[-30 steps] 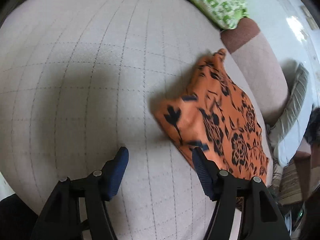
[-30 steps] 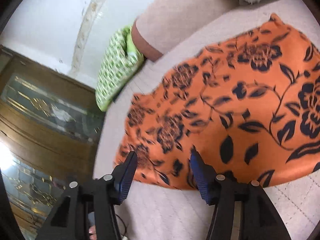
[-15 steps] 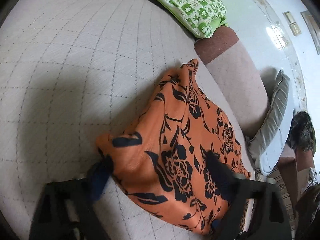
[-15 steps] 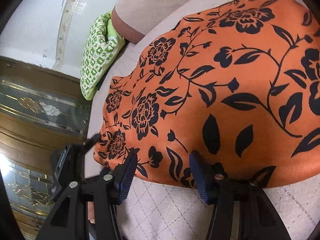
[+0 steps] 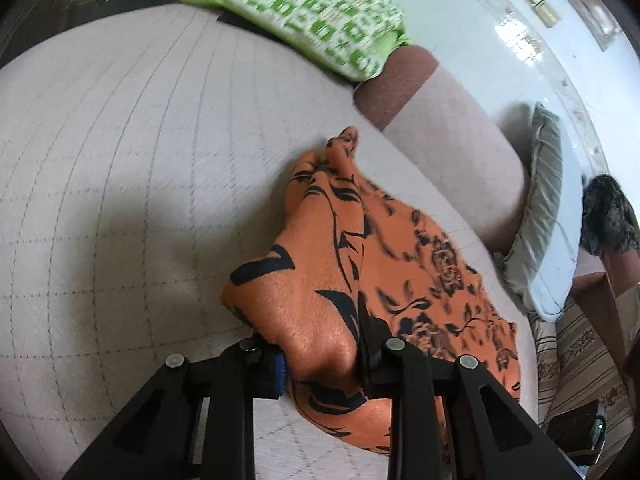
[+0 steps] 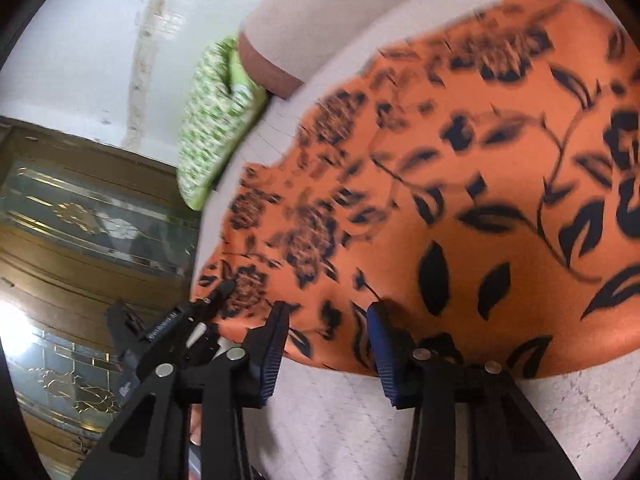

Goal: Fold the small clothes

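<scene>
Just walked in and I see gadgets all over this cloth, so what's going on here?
A person with a gripper in each hand is folding an orange flowered cloth on a pale quilted cushion. The left gripper is closing on a bunched corner of the cloth. The right gripper is closing too, at the near edge of the cloth, not yet pinching it. A green pillow lies beyond.

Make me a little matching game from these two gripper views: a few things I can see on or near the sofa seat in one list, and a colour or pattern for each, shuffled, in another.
Things:
1. garment
2. pillow
3. sofa seat
4. cushion

Looks:
A. pale with a thin grid of lines
B. orange with dark flowers and leaves
C. plain grey
D. green and white checks

Pairs: 1-B, 2-D, 3-A, 4-C
</scene>
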A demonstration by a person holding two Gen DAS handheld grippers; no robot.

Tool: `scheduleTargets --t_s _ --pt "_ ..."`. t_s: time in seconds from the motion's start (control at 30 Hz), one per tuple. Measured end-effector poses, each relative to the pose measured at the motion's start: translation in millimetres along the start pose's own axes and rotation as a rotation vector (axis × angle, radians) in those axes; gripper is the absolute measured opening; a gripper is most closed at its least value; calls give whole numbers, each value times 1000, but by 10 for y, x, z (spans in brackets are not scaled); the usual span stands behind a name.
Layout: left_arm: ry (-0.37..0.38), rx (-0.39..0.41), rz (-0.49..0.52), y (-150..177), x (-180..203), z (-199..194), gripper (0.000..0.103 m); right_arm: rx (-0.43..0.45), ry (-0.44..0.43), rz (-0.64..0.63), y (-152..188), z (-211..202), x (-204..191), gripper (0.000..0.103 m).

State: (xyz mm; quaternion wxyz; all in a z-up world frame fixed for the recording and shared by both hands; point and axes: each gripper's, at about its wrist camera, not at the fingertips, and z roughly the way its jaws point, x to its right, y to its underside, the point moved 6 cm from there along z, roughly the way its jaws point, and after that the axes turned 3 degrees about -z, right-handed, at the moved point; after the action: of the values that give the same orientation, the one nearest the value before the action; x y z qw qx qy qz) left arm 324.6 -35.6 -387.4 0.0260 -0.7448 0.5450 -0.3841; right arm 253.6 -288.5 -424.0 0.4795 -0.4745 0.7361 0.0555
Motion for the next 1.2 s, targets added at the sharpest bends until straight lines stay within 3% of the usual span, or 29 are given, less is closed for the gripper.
scheduleTargets --t_s 0.13,0.2,0.3,0.5,0.67,0.73,0.8,0.83,0.87,0.9,0.97,1.03,1.07,1.13,1.2 --pt "-13 51 87 -25 163 -63 27 58 39 -20 -105 -25 17 43" --pt "-23 59 115 -21 211 -57 27 -38 153 -8 -49 246 267 31" --pt "-9 77 137 -40 307 -93 26 -53 143 -29 -107 224 249 30" --pt "87 129 290 49 871 -233 24 -64 93 27 -171 73 296 30" --pt "188 154 405 288 1499 -278 24 99 74 37 -495 -538 428 30" --pt "239 116 452 519 1794 -200 24 163 28 68 -619 -803 552 33" --pt "288 41 568 894 2124 -23 25 184 -23 106 -682 -976 704 39" --pt "291 -4 649 1087 2254 88 25 184 -45 133 -709 -1021 770 46" --pt "282 -47 715 1270 2337 215 26 188 -76 167 -732 -1082 846 66" --pt "285 -122 749 1439 2363 375 29 205 -111 210 -782 -1153 937 70" --pt "297 -242 714 1499 2312 536 30 227 -148 260 -878 -1215 1044 70" --pt "386 -320 602 1326 2238 532 38 210 -155 295 -920 -1225 1150 70" --pt "448 -325 564 1204 2223 465 41 193 -145 302 -917 -1201 1185 70" --pt "540 -285 518 948 2181 280 59 159 -141 301 -887 -1149 1196 70" --pt "561 -212 495 727 2089 137 66 110 -140 303 -847 -1032 1164 70"
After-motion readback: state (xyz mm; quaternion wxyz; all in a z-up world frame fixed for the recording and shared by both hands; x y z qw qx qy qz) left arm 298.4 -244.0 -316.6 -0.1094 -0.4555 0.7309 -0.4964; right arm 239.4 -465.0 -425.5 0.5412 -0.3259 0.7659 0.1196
